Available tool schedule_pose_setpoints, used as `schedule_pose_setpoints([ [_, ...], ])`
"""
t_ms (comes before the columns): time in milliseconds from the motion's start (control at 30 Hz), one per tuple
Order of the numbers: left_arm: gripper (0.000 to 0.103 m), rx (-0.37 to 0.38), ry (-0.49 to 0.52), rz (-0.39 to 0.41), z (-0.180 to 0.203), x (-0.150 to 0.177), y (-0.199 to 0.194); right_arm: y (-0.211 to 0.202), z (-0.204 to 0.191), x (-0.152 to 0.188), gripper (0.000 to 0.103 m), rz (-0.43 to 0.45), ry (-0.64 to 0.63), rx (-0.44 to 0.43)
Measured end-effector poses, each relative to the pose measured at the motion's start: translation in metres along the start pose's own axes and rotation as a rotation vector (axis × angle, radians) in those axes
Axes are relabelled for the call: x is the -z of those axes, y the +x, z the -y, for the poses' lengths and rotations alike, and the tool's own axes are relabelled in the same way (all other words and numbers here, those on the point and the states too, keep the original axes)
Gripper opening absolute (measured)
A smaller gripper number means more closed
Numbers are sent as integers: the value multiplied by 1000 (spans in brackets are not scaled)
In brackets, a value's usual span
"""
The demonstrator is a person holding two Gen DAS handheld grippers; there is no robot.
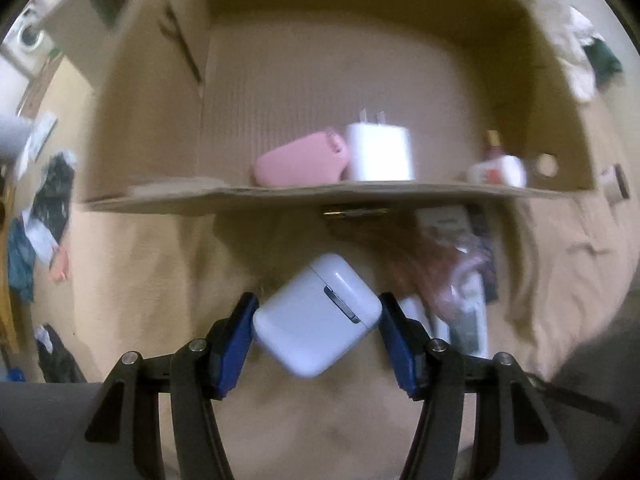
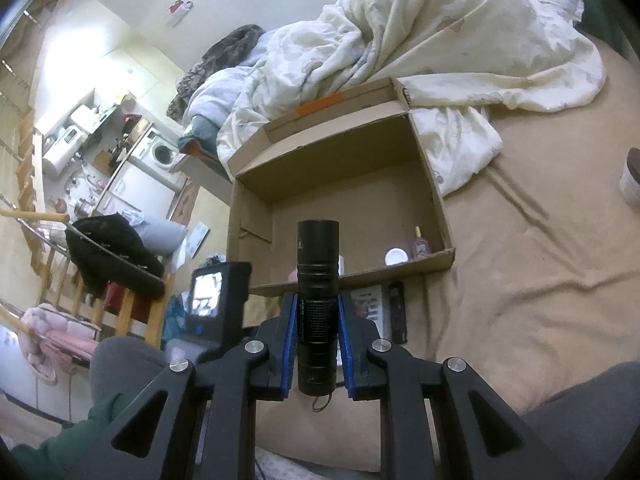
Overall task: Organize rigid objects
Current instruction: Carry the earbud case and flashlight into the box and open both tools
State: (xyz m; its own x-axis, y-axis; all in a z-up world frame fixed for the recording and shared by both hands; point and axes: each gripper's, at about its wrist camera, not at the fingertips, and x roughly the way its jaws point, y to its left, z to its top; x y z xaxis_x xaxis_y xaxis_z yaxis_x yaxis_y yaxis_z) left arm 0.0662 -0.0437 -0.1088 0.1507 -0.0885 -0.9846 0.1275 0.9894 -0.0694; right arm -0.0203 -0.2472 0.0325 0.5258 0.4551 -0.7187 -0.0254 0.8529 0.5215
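My left gripper [image 1: 316, 312] is shut on a white earbuds case [image 1: 318, 316], held above the tan bedsheet just in front of the open cardboard box [image 1: 304, 196]. Inside the box lie a pink case [image 1: 298, 164], a white plug charger [image 1: 380, 152] and a small bottle [image 1: 498, 170]. My right gripper [image 2: 318, 312] is shut on a black flashlight [image 2: 318, 304], held upright in front of the same box [image 2: 434, 196], a little back from its near wall. The small bottle [image 2: 419, 245] and a white round lid [image 2: 396, 257] show in the box's near right corner.
Flat packets and a dark bar [image 2: 398, 312] lie on the sheet against the box's near wall. A crumpled duvet [image 2: 440, 40] lies behind the box. A jar [image 2: 632, 180] stands at the far right. A chair with clothes [image 2: 112, 256] is at the left, off the bed.
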Motion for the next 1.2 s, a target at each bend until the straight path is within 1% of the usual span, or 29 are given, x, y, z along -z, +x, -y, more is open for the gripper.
schedule_pose_setpoints([
  [100,57,-19,44,73,4,4,-29,0,-8,-7,21,5,-21,-7],
  [233,57,-12,55,154,2,2,-62,-3,-23,-24,21,22,-62,-11],
  [300,57,-10,61,200,2,-7,-78,-6,-32,-36,21,41,-88,-10],
  [333,57,-16,63,222,2,-6,-81,-7,-36,-42,21,50,-99,-10],
  [367,57,-43,70,267,3,-13,-91,-8,-40,-50,21,60,-111,-8],
  [400,57,-59,79,296,5,-18,-99,-9,-43,-57,21,70,-121,-4],
  [467,57,-74,102,345,5,-26,-114,-12,-50,-75,21,98,-137,1],
  [567,57,-69,120,370,4,-46,-120,-14,-57,-100,21,141,-143,4],
  [700,57,-51,133,367,7,-68,-116,-10,-59,-121,21,189,-146,8],
  [767,57,-48,140,359,7,-76,-110,-1,-53,-125,21,187,-138,23],
  [833,57,-57,147,350,10,-83,-98,14,-42,-125,21,166,-116,30],
  [933,57,-50,141,323,10,-87,-76,42,-21,-116,21,120,-88,35],
  [1033,57,-36,129,285,9,-87,-53,72,0,-98,21,74,-82,48],
  [1133,57,-40,137,253,12,-84,-37,98,20,-80,21,34,-71,57],
  [1200,57,-50,153,254,15,-84,-34,113,31,-68,21,8,-57,98],
])
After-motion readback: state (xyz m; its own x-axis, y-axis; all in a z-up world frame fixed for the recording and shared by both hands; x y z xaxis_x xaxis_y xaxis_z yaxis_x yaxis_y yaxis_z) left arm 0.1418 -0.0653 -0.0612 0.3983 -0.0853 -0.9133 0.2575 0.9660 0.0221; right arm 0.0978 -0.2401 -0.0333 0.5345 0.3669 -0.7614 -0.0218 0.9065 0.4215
